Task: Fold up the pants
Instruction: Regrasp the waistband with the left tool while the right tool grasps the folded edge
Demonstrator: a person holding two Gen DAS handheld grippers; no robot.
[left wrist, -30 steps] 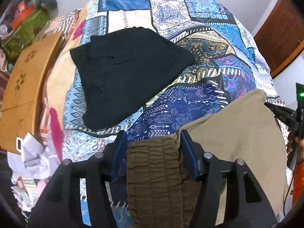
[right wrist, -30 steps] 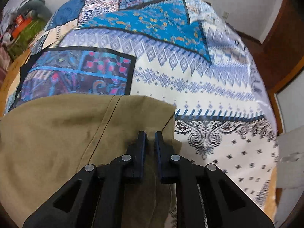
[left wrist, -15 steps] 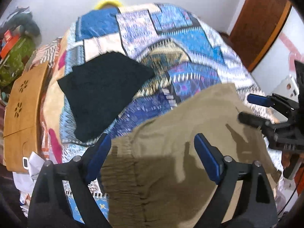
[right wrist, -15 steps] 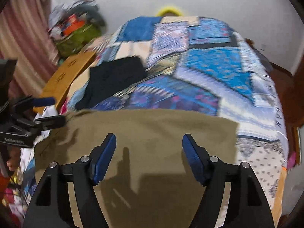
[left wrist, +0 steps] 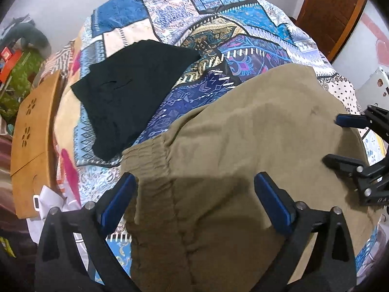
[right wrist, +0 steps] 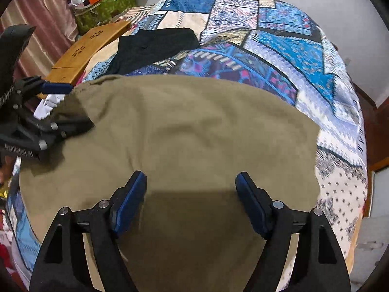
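Olive-brown pants [left wrist: 243, 150] lie flat on the patterned bedspread, folded into a wide block, with the elastic waistband [left wrist: 145, 153] at the left. They also fill the right wrist view [right wrist: 184, 126]. My left gripper [left wrist: 194, 194] is open and empty, held above the waistband end. My right gripper [right wrist: 190, 194] is open and empty above the other end. Each gripper shows in the other's view, the right one [left wrist: 345, 141] at the far right and the left one [right wrist: 60, 107] at the far left.
A folded black garment [left wrist: 131, 87] lies on the bedspread [left wrist: 243, 29] beyond the pants. A wooden lap table [left wrist: 31, 141] leans at the bed's left side. Clutter and a green bag [right wrist: 104, 7] stand by the wall. A brown door [left wrist: 333, 12] is at the right.
Both grippers let go of the pants, opened wide and drew back and up. The pants now lie flat on the bed.
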